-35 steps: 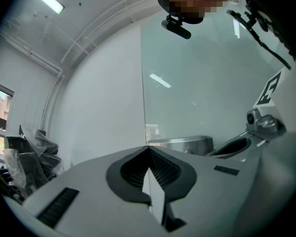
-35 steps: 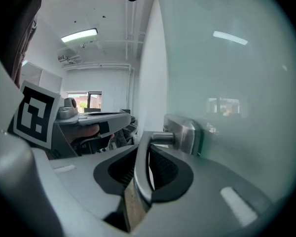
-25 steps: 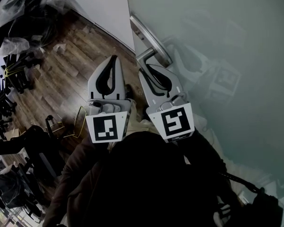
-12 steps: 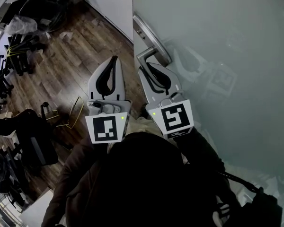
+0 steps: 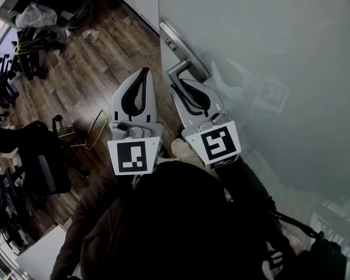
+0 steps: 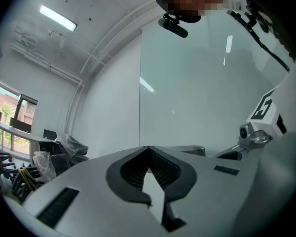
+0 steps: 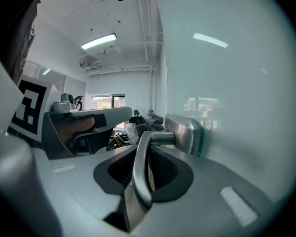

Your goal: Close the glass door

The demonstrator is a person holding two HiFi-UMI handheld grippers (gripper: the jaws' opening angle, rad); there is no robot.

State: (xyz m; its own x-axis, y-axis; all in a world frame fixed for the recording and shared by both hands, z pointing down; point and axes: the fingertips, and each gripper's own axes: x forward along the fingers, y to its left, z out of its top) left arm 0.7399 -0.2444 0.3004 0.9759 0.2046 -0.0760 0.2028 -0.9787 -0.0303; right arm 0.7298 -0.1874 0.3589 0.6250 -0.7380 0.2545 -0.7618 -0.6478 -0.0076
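Where the wooden floor (image 5: 87, 69) meets the left edge, dark chairs (image 5: 41, 168) are cut off and hard to sort out. Left claw (image 5: 143, 73) hangs free just beside the door edge, jaws pressed together on nothing. Right claw (image 5: 176, 87) is clamped on the handle (image 5: 181, 67), the lever's end buried between its jaws. Frosted glass door (image 5: 280, 57) runs off frame rightward.
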